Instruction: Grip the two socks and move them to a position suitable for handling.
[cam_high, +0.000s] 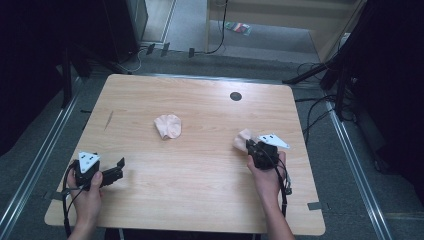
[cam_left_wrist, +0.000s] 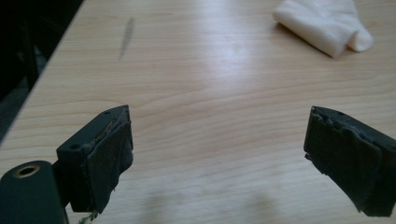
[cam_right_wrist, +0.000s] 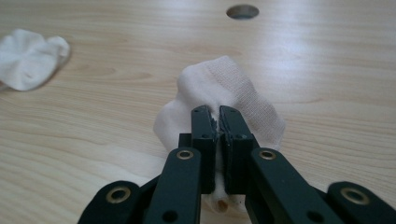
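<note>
Two pale pink cloths lie on the wooden table (cam_high: 200, 200). One crumpled cloth (cam_high: 168, 126) rests near the middle, seen also as a cloth (cam_left_wrist: 327, 25) in the left gripper view and a cloth (cam_right_wrist: 29, 57) in the right gripper view. My right gripper (cam_right_wrist: 218, 114) is shut on the second cloth (cam_right_wrist: 233, 88), pinching a fold of it between the jaws; from above that gripper (cam_high: 250, 146) sits at the table's right with the second cloth (cam_high: 244, 138) at its tip. My left gripper (cam_high: 120, 166) stands open near the front left, and between its jaws the left gripper (cam_left_wrist: 217, 144) has bare wood.
A dark round hole (cam_high: 235, 96) sits in the tabletop near the far edge. A dark streak (cam_high: 109, 119) marks the wood at the left. Cables and stand legs (cam_high: 325, 75) lie on the floor around the table.
</note>
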